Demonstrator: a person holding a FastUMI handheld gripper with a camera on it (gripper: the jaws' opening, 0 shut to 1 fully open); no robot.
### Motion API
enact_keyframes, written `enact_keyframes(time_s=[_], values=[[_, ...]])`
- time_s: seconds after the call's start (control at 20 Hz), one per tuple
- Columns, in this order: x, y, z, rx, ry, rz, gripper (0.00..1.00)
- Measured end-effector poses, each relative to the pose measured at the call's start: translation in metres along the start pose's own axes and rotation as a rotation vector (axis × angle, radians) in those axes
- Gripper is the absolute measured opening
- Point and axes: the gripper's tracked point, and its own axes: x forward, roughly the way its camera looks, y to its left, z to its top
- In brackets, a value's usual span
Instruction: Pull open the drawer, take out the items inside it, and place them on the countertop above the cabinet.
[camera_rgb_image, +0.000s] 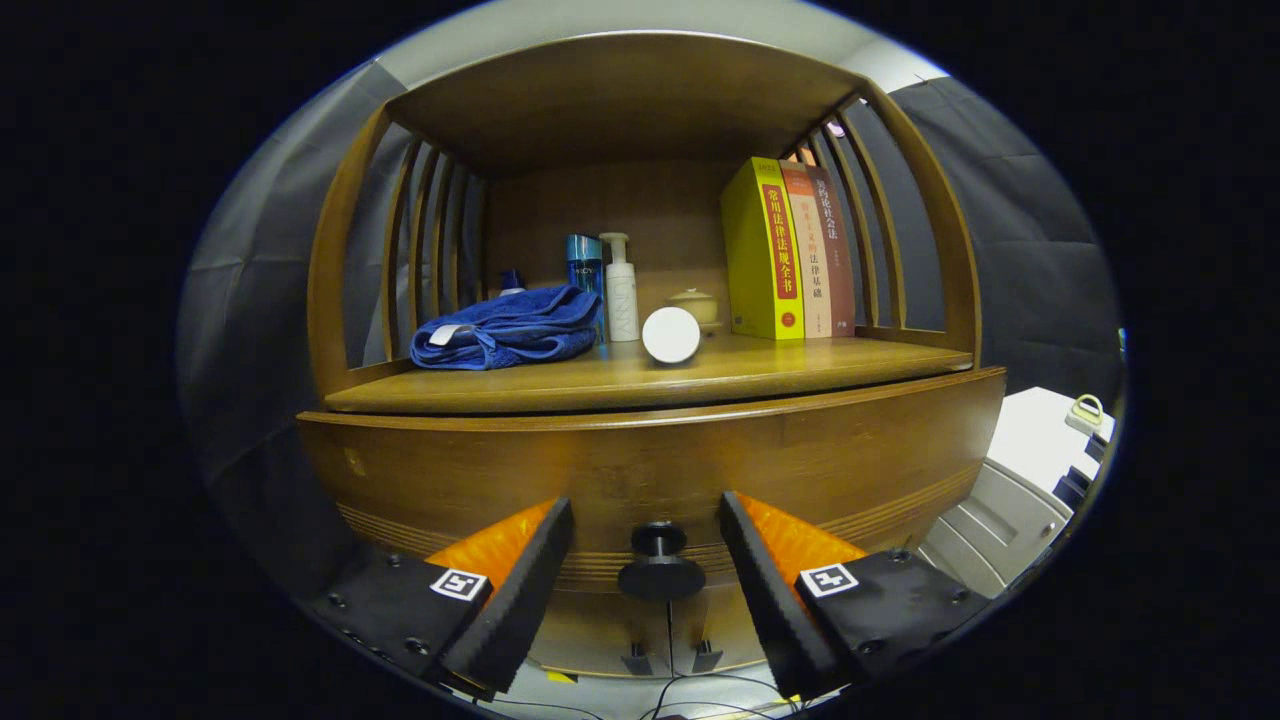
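Observation:
A wooden cabinet faces me, its drawer front (800, 460) closed. A dark round knob (660, 565) sticks out of the drawer front low down, right between my two fingers. My gripper (648, 515) is open, one finger on each side of the knob, neither touching it. Above the drawer lies the wooden countertop (800, 365). On it rest a folded blue towel (510, 330), a white round object (671, 335), a blue bottle (585, 265), a white pump bottle (621, 290) and a small lidded jar (694, 305).
Three upright books (790, 250), yellow, orange and brown, stand at the right of the countertop under a wooden top shelf. Slatted wooden sides (420, 250) enclose the shelf. A white and grey unit (1020, 480) sits to the right of the cabinet. Cables (690, 690) lie below.

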Motion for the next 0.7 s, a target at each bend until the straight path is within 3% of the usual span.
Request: enact_keyframes(time_s=[0.7], values=[[0.016,0.004,0.001,-0.015,-0.020,-0.007,0.98]])
